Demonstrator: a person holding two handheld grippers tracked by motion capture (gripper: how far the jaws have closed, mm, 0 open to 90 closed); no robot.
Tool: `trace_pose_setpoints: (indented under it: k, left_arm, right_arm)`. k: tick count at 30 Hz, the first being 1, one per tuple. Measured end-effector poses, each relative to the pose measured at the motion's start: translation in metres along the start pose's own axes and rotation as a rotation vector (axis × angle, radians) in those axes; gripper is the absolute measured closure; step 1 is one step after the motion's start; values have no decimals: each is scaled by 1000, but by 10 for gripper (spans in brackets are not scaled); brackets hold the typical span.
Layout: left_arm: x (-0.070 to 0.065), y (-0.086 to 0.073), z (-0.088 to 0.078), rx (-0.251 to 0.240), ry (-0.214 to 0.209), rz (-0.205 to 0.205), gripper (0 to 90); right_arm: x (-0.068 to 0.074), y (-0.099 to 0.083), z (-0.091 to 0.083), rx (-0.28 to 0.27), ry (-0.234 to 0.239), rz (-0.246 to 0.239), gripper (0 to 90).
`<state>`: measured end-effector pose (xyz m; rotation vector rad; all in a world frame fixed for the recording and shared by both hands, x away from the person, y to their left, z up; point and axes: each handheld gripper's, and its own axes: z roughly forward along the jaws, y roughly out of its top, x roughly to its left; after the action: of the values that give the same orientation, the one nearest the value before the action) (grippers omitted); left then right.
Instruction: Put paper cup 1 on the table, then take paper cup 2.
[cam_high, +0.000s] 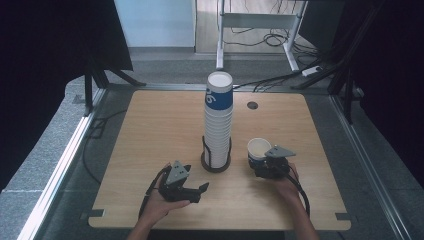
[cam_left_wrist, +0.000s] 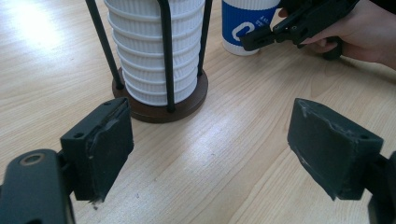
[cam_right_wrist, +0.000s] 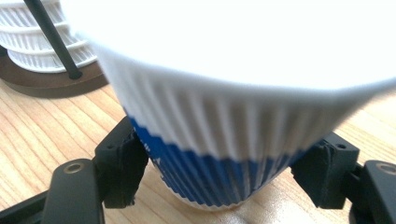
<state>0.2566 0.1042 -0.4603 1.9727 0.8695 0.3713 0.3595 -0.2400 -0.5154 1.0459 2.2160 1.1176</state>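
Bright overhead glare (cup (cam_right_wrist: 224, 84) blurred), dark edges.

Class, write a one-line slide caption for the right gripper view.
Right gripper closed around a single ribbed paper cup standing on the wooden table.

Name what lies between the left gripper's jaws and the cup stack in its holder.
Bare wooden table lies between the open left gripper and the cup stack, as the left gripper view shows.

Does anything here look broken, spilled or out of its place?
Nothing is spilled or tipped. The single cup stands upright on the table between the right gripper's jaws. The cup stack stands straight in its holder. Only the left gripper's pads look worn and chipped.
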Motion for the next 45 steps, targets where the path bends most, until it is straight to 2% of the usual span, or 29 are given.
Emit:
trace_pose_setpoints:
  k: [4,11,13,18,23,27,30,34,40,45]
  left_arm:
    - [0,0,0,0,0,1,145]
    - [0,0,0,2,2,1,145]
    - [1,0,-2,-1,2,-1,145]
    - [2,0,-3,-4,3,-8,145]
    - [3,1,-4,-7,1,-22,145]
    - [4,1,-5,-13,-3,-29,145]
    - [5,1,-6,-24,-8,-36,145]
    - [6,1,-9,-47,-20,-41,147]
    - [6,1,-11,-63,-12,-27,151]
    - [8,4,-13,-86,0,-29,150]
  right_arm:
    - [1,0,0,11,4,0,231]
    - [0,-1,-3,9,22,36,134]
    - [0,-1,-11,-28,21,64,133]
    - [1,2,-32,-76,-6,80,133]
    - [1,9,-57,-155,3,89,172]
    - [3,15,-71,-208,32,81,214]
    - [7,21,-79,-239,67,87,231]
    - [12,27,-87,-274,114,68,251]
    - [18,30,-91,-308,173,39,260]
    - [21,35,-94,-347,226,60,261]
